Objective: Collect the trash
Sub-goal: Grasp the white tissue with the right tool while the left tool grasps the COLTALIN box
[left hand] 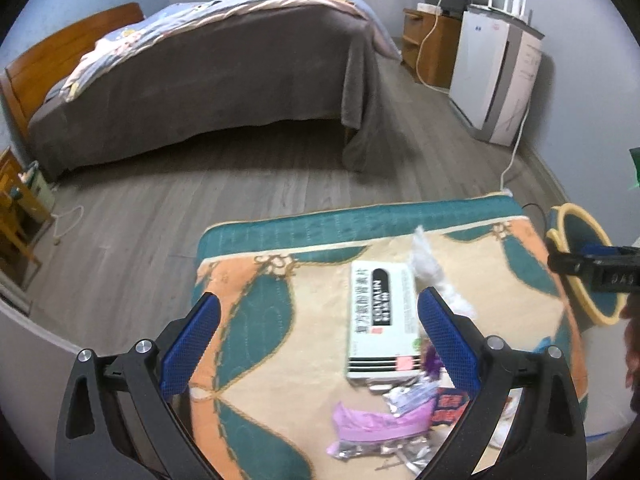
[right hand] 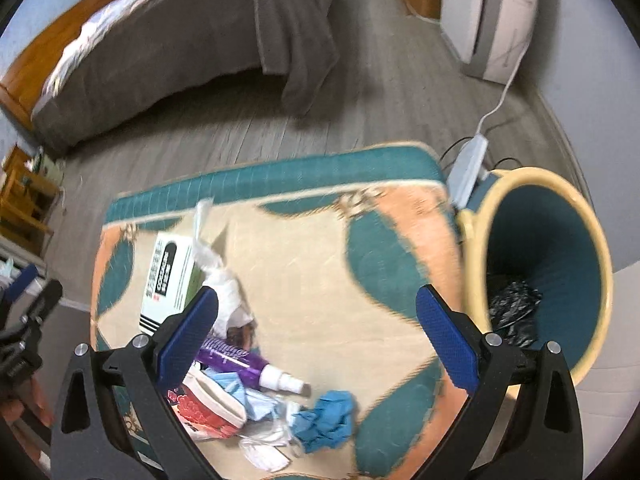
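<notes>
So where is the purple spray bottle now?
In the right wrist view the purple spray bottle lies on the patterned rug, beside the left finger, between the white tissue and the crumpled blue glove.

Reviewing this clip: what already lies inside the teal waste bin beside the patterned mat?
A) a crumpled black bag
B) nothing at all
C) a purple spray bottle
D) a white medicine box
A: in the right wrist view, a crumpled black bag sits at the bottom of the teal waste bin, while the medicine box and purple spray bottle lie on the mat.
</notes>
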{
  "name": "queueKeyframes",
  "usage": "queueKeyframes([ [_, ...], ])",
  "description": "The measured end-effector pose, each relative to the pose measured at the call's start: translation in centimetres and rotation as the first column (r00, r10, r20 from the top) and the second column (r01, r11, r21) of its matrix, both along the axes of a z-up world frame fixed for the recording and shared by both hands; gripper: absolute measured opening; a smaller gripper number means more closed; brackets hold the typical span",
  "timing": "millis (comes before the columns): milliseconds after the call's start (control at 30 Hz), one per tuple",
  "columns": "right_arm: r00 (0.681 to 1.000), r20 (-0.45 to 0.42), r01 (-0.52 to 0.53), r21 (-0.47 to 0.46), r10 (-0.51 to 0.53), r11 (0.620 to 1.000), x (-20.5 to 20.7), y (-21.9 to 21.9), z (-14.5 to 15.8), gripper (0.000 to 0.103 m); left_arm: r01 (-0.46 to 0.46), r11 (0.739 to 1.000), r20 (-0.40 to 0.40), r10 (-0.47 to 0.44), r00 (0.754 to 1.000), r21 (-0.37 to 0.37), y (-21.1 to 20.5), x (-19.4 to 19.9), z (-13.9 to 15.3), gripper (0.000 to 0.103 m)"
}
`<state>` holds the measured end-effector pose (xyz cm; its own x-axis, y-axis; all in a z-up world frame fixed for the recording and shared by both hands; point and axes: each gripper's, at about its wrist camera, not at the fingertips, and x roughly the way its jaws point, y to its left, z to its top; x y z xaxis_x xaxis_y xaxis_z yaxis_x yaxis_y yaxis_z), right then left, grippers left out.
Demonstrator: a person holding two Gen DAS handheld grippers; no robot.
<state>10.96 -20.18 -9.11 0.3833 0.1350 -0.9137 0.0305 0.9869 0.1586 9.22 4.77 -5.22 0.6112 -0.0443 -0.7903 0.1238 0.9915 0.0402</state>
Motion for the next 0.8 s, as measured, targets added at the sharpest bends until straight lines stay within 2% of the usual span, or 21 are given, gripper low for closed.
queueKeyframes([
  [233, 0.999, -0.044, -0.030, -0.035, 0.028, 0.999, 1.6, 3.4, -2.9, 0.097, -0.018, 1.000, -0.062, 0.019, 0.998, 0.019, 2.1, 0.9, -2.2, 0.098],
  [367, 0.993, -0.088, -0.083, 0.012, 0.084, 0.996, 2.0, 5.3, -4.8, 0.093, -0.035, 0.999, -0.092, 0.037, 0.995, 0.027, 3.2, 1.2, -3.3, 0.098],
  [567, 0.976, -0.160, -0.146, 0.018, 0.147, 0.989, 2.2, 7.2, -7.5, 0.065, -0.012, 0.998, -0.126, 0.019, 0.992, 0.057, 2.8, 1.7, -4.8, 0.098],
  [600, 0.971, -0.180, -0.150, 0.042, 0.155, 0.988, 2.3, 7.3, -8.1, 0.058, 0.003, 0.998, -0.132, 0.006, 0.991, 0.068, 2.4, 1.7, -5.1, 0.098],
  [633, 0.969, -0.192, -0.148, 0.061, 0.157, 0.987, 2.3, 7.3, -8.3, 0.045, 0.012, 0.997, -0.137, -0.002, 0.991, 0.071, 2.1, 1.8, -5.4, 0.098],
  [700, 0.964, -0.218, -0.126, 0.135, 0.153, 0.983, 2.4, 6.9, -8.8, 0.026, 0.035, 0.996, -0.153, -0.023, 0.988, 0.076, 1.4, 1.9, -6.0, 0.098],
  [800, 0.972, -0.194, -0.112, 0.115, 0.133, 0.987, 2.7, 6.1, -7.9, 0.023, 0.056, 0.997, -0.181, -0.045, 0.983, 0.058, 0.2, 2.2, -7.3, 0.098],
])
